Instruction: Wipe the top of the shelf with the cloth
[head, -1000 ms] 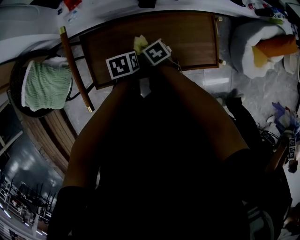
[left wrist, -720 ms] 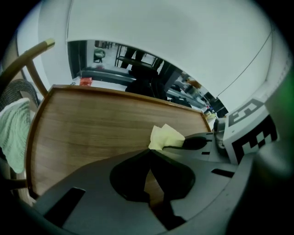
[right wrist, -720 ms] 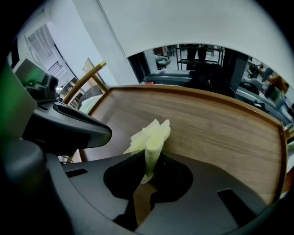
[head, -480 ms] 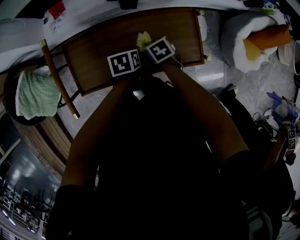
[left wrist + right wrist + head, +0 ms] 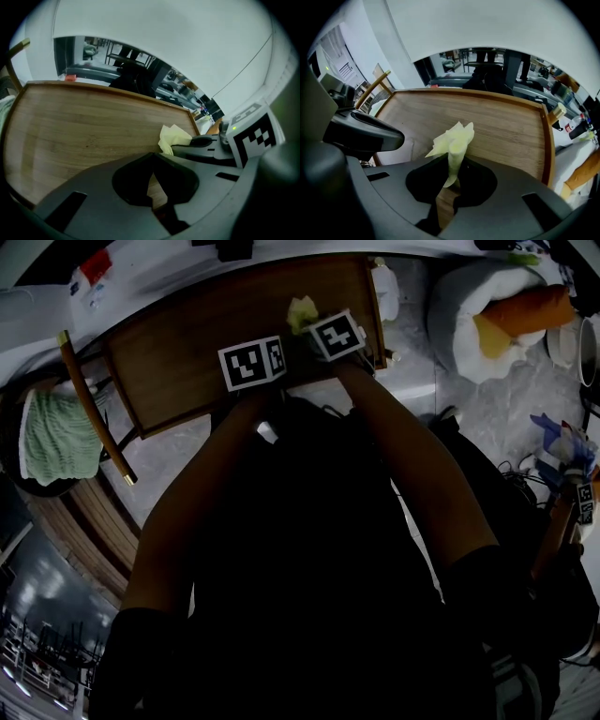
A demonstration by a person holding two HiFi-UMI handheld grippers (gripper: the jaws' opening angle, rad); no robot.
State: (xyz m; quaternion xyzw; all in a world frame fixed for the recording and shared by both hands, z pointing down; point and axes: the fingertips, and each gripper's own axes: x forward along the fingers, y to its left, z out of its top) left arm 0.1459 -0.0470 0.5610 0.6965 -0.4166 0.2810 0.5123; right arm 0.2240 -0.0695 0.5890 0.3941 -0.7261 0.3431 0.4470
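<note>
Right gripper (image 5: 449, 187) was clamped on the pale yellow cloth (image 5: 452, 138), whose crumpled end stood up beyond the jaws, over the wooden shelf top (image 5: 506, 117). Left gripper (image 5: 151, 190) lay just beside it on the left, jaws together (nothing between them). The shelf's long axis ran left to right. The cloth sat towards the right end, so most unwiped surface probably lay leftward.

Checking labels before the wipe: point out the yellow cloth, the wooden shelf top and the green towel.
yellow cloth (image 5: 455, 137): right gripper view, its bunched upper end.
wooden shelf top (image 5: 84, 126): left gripper view, bare middle.
green towel (image 5: 56, 432): head view, its middle.
</note>
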